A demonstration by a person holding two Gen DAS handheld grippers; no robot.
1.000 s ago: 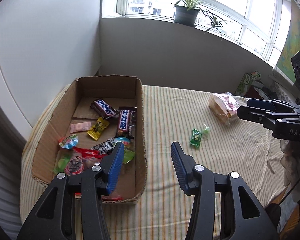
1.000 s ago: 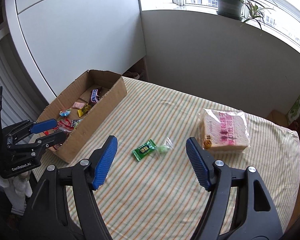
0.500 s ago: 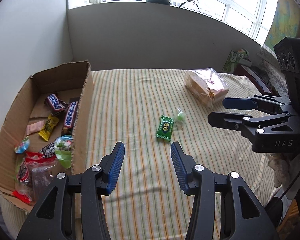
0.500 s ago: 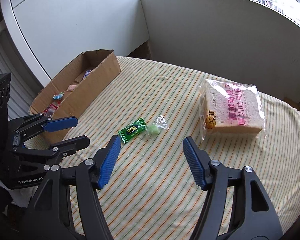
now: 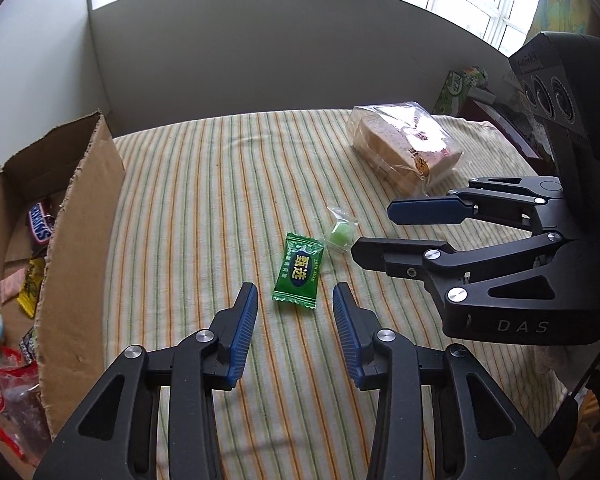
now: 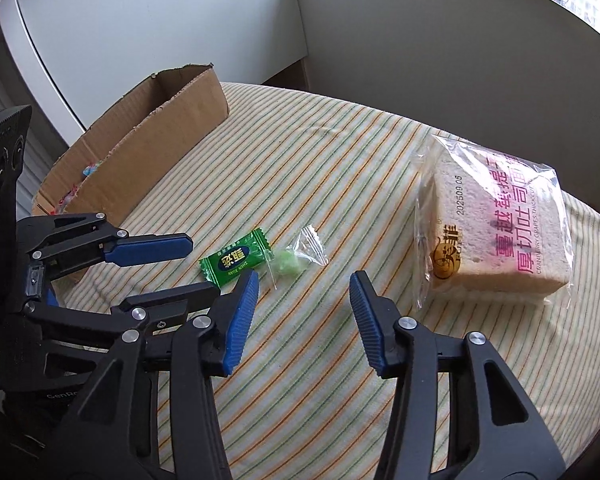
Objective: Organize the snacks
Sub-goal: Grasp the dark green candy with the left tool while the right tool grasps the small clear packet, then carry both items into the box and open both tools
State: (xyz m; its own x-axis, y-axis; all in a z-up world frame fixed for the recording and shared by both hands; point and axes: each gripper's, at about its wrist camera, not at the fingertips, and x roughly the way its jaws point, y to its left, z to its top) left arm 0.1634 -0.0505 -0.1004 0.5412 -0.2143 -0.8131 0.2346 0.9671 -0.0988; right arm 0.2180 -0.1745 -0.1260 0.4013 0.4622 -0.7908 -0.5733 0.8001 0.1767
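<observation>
Left gripper point(image 5: 296, 300) hangs low over the striped tablecloth point(image 5: 204, 184), jaws parted wide, nothing between them. Green foil candy packet point(image 5: 299, 272) lies flat on the cloth just ahead of the gap, at 12 o'clock from the fingertips, not touched by either blue pad.

Clear-wrapped pale green candy point(image 5: 341, 233) sits just beside the packet's far right corner, at about 1 o'clock from it; whether the wrappers touch cannot be told.

Right gripper point(image 5: 376, 232) reaches in from 3 o'clock in the left wrist view, jaws spread, empty, tips near the clear-wrapped candy. From its own camera the right gripper point(image 6: 304, 280) shows both candies at 11 o'clock, outside its gap, the green packet point(image 6: 236, 261) lying between the left gripper's fingers point(image 6: 152, 249).

Bagged sliced bread point(image 6: 500, 236), pink lettering on the bag, rests on the cloth at 2 o'clock, well apart from the candies.

Cardboard box point(image 5: 80, 216) stands at 9 o'clock on the table edge, open-topped; a Snickers bar point(image 5: 40, 222), a yellow packet point(image 5: 30, 290) and other wrapped sweets lie inside.
</observation>
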